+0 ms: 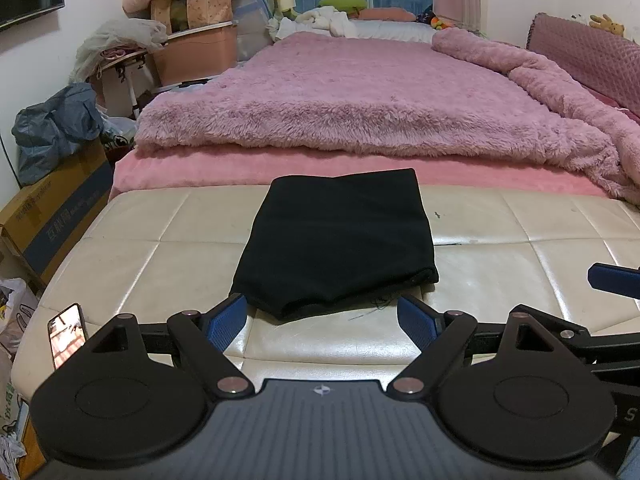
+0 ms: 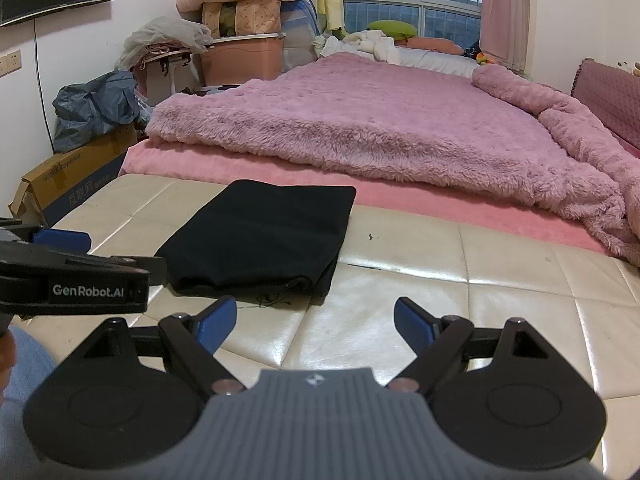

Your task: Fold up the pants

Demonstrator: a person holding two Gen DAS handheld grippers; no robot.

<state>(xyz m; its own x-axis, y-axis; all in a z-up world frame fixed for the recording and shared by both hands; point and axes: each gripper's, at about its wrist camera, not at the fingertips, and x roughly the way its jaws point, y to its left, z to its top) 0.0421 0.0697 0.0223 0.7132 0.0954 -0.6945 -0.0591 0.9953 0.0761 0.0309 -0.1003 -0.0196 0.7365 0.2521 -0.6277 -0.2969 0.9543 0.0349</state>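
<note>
The black pants (image 1: 336,244) lie folded into a compact rectangle on the cream leather bench (image 1: 152,248). My left gripper (image 1: 322,318) is open and empty, just in front of the pants' near edge. In the right wrist view the pants (image 2: 260,236) lie ahead and to the left on the bench (image 2: 440,280). My right gripper (image 2: 316,320) is open and empty, just short of the pants' near right corner. The left gripper's body (image 2: 72,276) shows at the left edge of that view.
A bed with a fluffy pink blanket (image 1: 360,92) lies right behind the bench. A phone (image 1: 67,334) lies on the bench's left near corner. Cardboard boxes (image 1: 52,208), bags and storage bins stand at the left wall.
</note>
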